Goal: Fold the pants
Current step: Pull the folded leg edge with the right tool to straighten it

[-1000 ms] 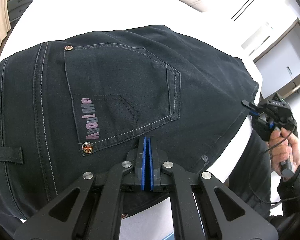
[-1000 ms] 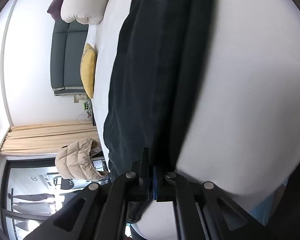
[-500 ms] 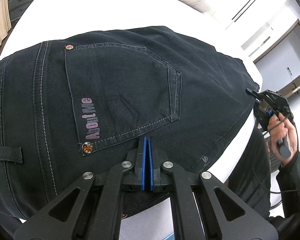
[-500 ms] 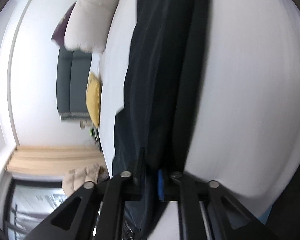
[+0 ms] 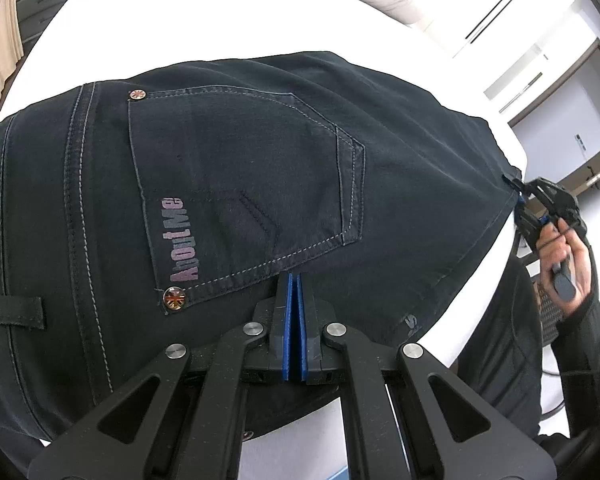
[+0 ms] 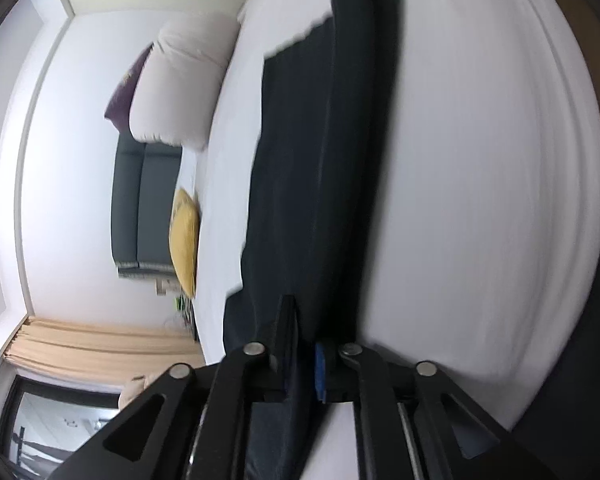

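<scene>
Left wrist view, dark pants point(image 5: 260, 184) spread on white bed point(image 5: 220, 12), left gripper point(image 5: 294, 280) pinched shut above the fabric, right gripper point(image 6: 302, 340) opening, cloth between its fingers.

The right wrist view is motion-blurred: the jeans point(image 6: 324, 160) lose their far end at twelve o'clock. In the left wrist view the jeans' waistband runs off at nine o'clock, and the right tongs point(image 5: 518, 196) are too small to read.
</scene>
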The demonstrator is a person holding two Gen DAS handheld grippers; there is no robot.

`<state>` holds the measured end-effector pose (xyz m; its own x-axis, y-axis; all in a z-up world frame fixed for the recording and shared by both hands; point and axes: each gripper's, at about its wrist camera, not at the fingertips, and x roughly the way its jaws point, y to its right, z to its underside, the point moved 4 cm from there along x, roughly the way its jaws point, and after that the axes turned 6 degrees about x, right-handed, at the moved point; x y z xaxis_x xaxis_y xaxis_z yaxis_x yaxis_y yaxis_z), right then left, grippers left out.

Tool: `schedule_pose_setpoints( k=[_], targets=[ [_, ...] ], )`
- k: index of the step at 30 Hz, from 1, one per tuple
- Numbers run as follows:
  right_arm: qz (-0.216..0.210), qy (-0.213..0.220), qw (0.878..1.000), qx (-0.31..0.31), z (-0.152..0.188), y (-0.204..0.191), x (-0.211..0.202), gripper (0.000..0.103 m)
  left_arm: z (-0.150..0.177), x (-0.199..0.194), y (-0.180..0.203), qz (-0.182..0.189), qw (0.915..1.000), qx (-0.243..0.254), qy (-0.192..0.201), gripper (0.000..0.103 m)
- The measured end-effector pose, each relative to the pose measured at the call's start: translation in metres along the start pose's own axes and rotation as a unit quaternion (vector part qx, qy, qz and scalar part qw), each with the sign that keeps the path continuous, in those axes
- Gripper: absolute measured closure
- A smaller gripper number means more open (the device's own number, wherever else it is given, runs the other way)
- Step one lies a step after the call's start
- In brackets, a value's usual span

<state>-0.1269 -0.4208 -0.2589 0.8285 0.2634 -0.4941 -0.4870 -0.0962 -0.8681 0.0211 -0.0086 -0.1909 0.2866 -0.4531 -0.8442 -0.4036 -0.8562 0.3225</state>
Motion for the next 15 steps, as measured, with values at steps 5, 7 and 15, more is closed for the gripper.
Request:
schedule_pose_setpoints(
  k=[5, 7, 15],
  targets=[
    [0.016, 0.03, 0.999, 0.005, -0.042, 0.005, 0.0, 0.103, 0.001, -0.001, -0.001, 0.0, 1.0, 0.001, 0.0, 0.101],
    [0.009, 0.045, 0.999, 0.026, -0.058, 0.011, -0.003, 0.103, 0.001, -0.001, -0.001, 0.0, 1.0, 0.002, 0.0, 0.101],
    [0.026, 0.13, 0.991, 0.022, -0.085, 0.005, -0.035, 0.09, 0.003, 0.001, -0.002, 0.003, 1.0, -0.001, 0.004, 0.101]
  ],
)
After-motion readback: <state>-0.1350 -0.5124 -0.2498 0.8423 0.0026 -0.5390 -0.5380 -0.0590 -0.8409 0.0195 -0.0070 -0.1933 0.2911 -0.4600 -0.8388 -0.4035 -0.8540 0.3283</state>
